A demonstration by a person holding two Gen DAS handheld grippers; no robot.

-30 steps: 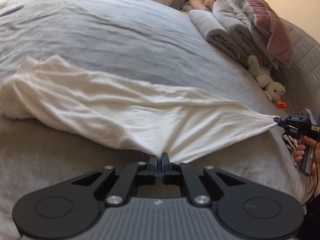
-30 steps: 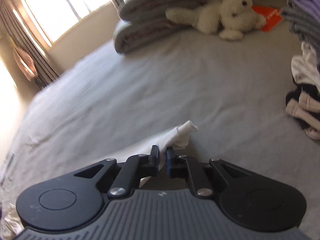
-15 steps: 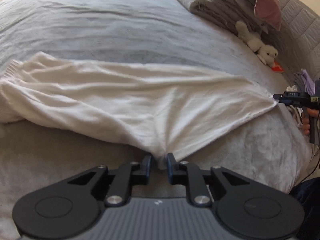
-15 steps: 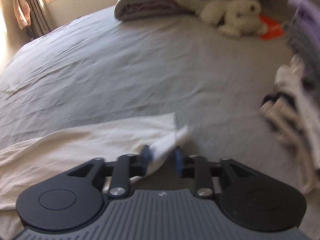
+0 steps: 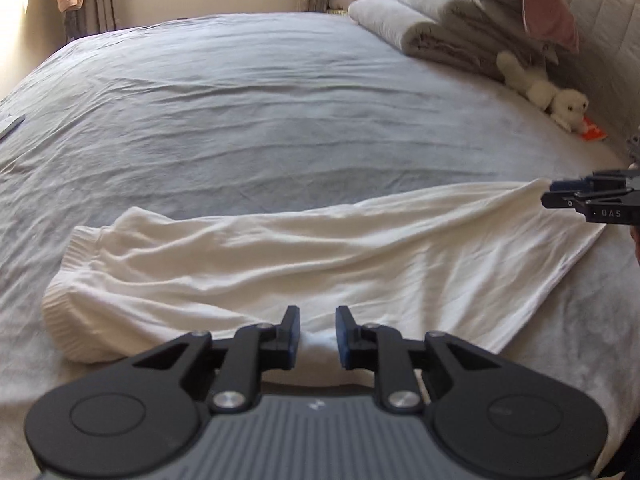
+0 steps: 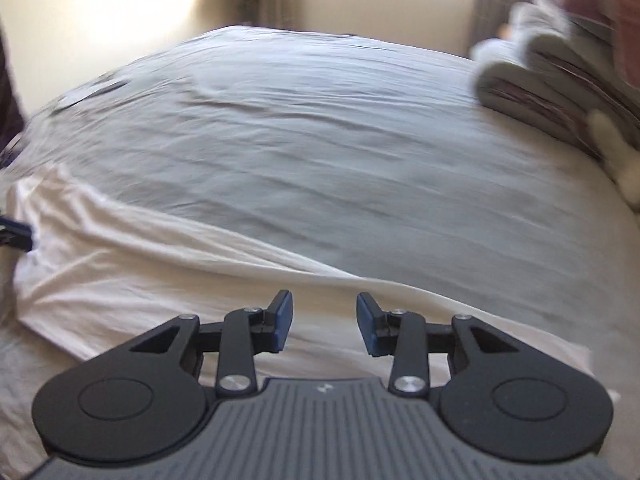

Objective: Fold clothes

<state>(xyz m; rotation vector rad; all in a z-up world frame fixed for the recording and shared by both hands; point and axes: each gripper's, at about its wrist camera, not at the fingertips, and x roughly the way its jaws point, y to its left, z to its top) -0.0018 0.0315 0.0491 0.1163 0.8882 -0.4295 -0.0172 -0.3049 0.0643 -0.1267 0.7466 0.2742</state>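
Both pairs of jaws stand apart, having just been opening: your left gripper [image 5: 317,338] has its blue-padded fingers spread a little with a low ridge of cloth lying between them, the pads not pressing it, and your right gripper [image 6: 324,326] is spread wider, its fingers hovering over the cloth with nothing pinched. What lies under both is the task's garment, a pair of cream-white soft knit trousers [image 5: 280,264], stretched out flat and lengthwise across the bed, its ribbed cuffs [image 5: 68,280] at the left end in your left wrist view and its wider end reaching to the right, where your right gripper shows at the frame edge just beside the cloth's far corner. In your right wrist view the same garment runs from under the fingers away to the left, where the tip of your left gripper peeks in at the edge. Beneath it spreads the pale grey rumpled bedsheet [image 5: 260,112]. Toward the headboard side you have a stack of rolled grey blankets [image 5: 432,36] topped by a dusty pink pillow [image 5: 548,12], and a small white plush toy [image 5: 556,100] lying beside a bit of orange paper [image 5: 592,133]. Your right wrist view is blurred.
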